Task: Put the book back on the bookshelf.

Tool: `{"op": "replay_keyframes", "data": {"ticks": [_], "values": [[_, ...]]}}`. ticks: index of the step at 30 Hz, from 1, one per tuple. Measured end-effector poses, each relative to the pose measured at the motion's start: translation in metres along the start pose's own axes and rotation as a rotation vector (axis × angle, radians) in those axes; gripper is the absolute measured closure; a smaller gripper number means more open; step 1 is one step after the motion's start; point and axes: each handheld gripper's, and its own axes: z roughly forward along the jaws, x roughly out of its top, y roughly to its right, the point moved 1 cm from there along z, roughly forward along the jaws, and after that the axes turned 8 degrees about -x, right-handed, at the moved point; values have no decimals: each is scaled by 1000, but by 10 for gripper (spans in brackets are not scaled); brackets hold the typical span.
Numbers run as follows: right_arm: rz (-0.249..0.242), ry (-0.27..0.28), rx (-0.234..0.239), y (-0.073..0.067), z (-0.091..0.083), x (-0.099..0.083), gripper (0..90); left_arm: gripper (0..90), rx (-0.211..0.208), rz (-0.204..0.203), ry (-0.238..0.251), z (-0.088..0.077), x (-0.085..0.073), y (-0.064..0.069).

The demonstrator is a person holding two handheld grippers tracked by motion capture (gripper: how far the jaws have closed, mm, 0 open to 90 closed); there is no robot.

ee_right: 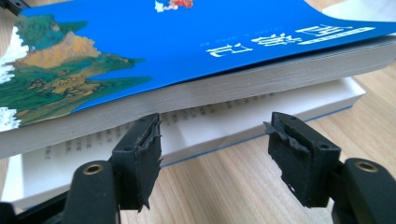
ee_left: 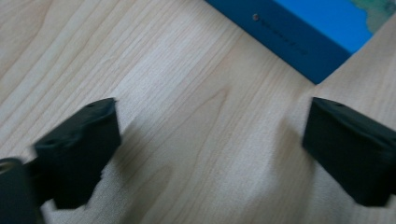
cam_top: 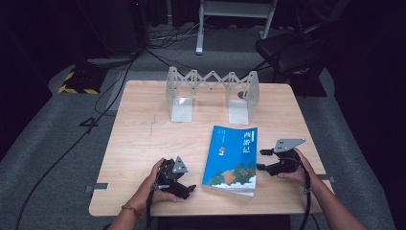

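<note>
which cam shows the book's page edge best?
Right gripper view: the book is close up, its cover lifted off the page block along the open side. High view shows the whole blue cover lying flat on the table. Left gripper view catches just one blue corner.

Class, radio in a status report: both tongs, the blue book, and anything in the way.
Left tongs open, over bare wood beside the spine. Right tongs open at the page edge of the blue paperback book, cover lifted. Folding metal bookend rack behind, path clear.

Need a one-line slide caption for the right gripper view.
Right gripper with open jaws at the page edge of a blue book lying partly opened on the wooden table.
</note>
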Motion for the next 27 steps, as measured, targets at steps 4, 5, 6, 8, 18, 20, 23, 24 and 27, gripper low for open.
{"op": "replay_keyframes", "data": {"ticks": [4, 5, 6, 8, 18, 20, 23, 24, 27], "values": [[16, 19, 8, 0, -1, 5, 349, 141, -11, 27, 37, -8, 9, 9], [12, 19, 4, 0, -2, 6, 349, 196, -29, 35, 52, -8, 14, 13], [11, 18, 2, -1, -2, 8, 350, 197, -31, 44, 59, -8, 17, 17], [18, 23, 5, -1, -3, 10, 350, 167, -49, 83, 69, -4, 27, 29], [27, 47, 6, -2, -3, 22, 349, 253, -102, 189, 86, 39, 66, 72], [33, 54, 8, -3, -3, 24, 349, 275, -106, 188, 91, 45, 71, 78], [31, 58, 6, -3, -3, 26, 347, 276, -102, 189, 107, 52, 77, 83], [29, 59, -2, -4, -3, 28, 335, 276, -94, 181, 108, 55, 79, 86], [30, 68, -6, -6, -1, 31, 333, 267, -67, 171, 121, 61, 85, 90]]}}
